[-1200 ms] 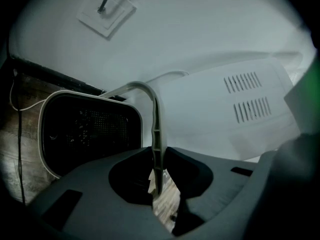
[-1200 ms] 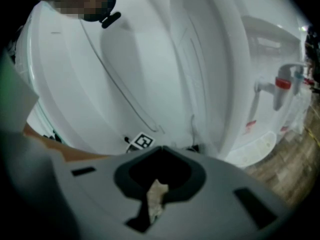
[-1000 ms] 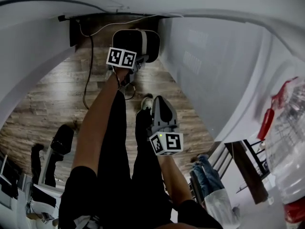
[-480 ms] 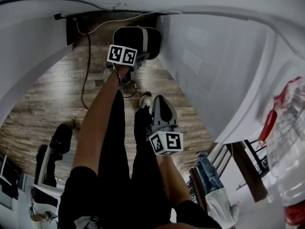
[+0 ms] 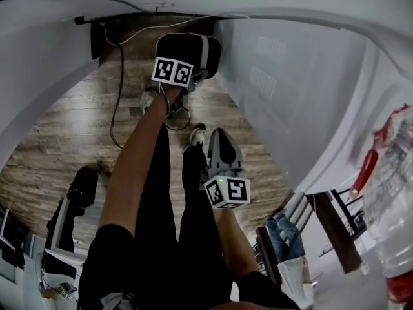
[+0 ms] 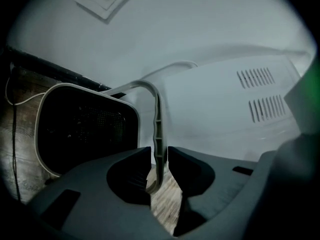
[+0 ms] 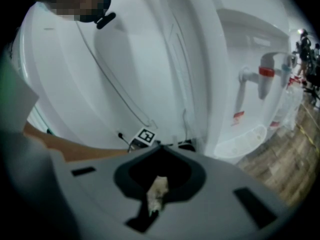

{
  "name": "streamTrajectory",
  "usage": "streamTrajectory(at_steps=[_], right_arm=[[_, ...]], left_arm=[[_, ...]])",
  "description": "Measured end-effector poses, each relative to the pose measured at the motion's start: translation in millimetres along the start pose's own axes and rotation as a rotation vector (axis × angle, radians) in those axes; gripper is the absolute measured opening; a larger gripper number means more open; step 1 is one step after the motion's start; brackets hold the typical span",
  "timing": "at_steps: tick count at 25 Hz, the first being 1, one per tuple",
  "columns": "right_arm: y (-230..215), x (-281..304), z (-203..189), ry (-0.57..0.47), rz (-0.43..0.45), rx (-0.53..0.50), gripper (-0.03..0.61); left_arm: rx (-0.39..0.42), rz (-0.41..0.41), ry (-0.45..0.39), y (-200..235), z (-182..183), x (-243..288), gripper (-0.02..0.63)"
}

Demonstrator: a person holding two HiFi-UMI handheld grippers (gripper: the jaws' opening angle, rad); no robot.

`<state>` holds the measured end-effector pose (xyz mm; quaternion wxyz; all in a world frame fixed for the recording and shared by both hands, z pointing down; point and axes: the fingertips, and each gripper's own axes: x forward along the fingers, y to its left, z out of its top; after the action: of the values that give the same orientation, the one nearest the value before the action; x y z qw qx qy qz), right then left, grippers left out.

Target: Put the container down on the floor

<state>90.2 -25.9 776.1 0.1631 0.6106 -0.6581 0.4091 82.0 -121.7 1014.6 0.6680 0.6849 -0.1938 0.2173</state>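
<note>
Only the left gripper view is showing the one handle (image 6: 156,124) of the container (image 6: 85,129) standing between the left tongs (image 6: 159,156), which have just been opening and are slightly apart around it. The head view is showing one container low beside the white cabinet (image 5: 290,89) and two tongs. The right tongs (image 7: 156,206) are sitting together, empty.

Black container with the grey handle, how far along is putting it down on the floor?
Looks done: the black container with a pale rim appears to rest on the wooden floor by the wall. In hand: the left gripper has just been opening its fingers, with the grey curved handle between them. Left: draw that gripper off the handle. The right gripper is shut and idle.
</note>
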Motion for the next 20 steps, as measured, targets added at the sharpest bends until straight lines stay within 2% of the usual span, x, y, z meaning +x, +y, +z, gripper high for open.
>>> streamTrajectory(at_steps=[2,13,16,20], right_arm=[[0.9,0.6,-1.0,0.000,0.000,-0.001,0.034],[5.7,-1.5,-3.1,0.003,0.006,-0.009,0.034],[4.8,-2.1,-4.3,0.005,0.003,-0.010,0.034],[3.5,-5.0,1.0,-0.005,-0.003,-0.022,0.034]], left_arm=[[0.014,0.008,0.016,-0.3,-4.5,1.6,0.153],[-0.014,-0.017,-0.010,-4.4,-9.0,-3.8,0.160],[-0.012,-0.022,-0.017,-7.7,-10.2,-8.1,0.119],[0.023,0.020,-0.024,-8.6,-12.2,-19.0,0.067]])
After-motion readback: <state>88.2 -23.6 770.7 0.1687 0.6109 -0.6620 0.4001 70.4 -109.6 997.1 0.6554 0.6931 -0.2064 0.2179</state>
